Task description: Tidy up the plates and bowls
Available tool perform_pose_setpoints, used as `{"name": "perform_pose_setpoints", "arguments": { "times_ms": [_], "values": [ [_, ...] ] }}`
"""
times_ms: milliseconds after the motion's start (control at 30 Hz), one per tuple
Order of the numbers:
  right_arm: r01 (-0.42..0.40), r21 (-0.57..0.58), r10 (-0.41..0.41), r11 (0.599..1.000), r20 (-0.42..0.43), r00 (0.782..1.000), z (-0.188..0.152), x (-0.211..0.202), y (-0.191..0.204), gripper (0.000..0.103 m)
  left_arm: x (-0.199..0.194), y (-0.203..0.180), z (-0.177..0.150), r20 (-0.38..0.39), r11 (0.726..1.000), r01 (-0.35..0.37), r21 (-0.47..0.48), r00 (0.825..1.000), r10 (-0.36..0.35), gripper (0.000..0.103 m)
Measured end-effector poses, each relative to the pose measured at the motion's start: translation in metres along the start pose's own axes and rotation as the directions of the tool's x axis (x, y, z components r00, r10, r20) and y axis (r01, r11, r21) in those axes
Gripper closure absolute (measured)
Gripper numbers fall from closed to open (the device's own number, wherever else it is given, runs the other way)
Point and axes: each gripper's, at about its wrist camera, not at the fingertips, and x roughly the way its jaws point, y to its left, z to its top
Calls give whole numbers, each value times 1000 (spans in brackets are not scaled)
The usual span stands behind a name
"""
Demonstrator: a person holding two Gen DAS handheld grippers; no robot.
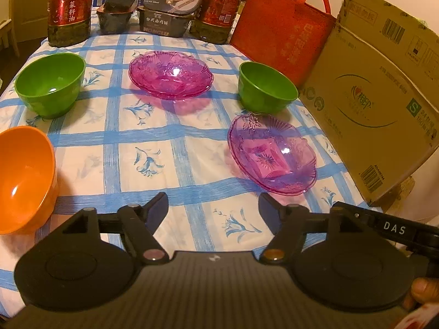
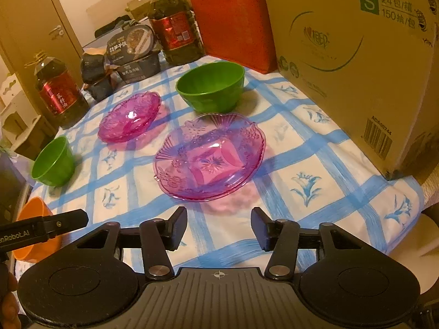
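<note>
On the blue-checked tablecloth stand a green bowl (image 1: 49, 85) at the left and a second green bowl (image 1: 266, 89) at the right. Between them lies a pink glass plate (image 1: 171, 74) that looks like two stacked. Another pink plate (image 1: 273, 155) lies nearer, to the right, and an orange bowl (image 1: 24, 178) sits at the left edge. My left gripper (image 1: 212, 203) is open over bare cloth, holding nothing. My right gripper (image 2: 219, 219) is open just short of the near pink plate (image 2: 210, 157), with the large green bowl (image 2: 211, 86) behind it.
Two oil bottles (image 1: 68, 8) (image 1: 216, 8) and stacked food boxes (image 1: 167, 5) line the far edge. A red bag (image 1: 282, 35) and a big cardboard box (image 1: 378, 104) wall off the right side. The table edge (image 2: 406, 219) runs close at the right.
</note>
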Motion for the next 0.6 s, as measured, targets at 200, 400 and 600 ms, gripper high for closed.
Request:
{"name": "perform_pose_setpoints", "arguments": {
  "times_ms": [200, 400, 600],
  "values": [
    [12, 9, -12, 1000, -5, 1000, 1, 4, -6, 50, 7, -4, 3, -4, 1000, -2, 11, 1000, 2, 25],
    [27, 24, -27, 999, -5, 1000, 5, 9, -17, 47, 20, -9, 6, -11, 1000, 15, 16, 1000, -15, 22],
    [45, 47, -45, 998, -7, 999, 12, 16, -30, 45, 38, -17, 13, -8, 999, 25, 32, 1000, -25, 22]
  ]
}}
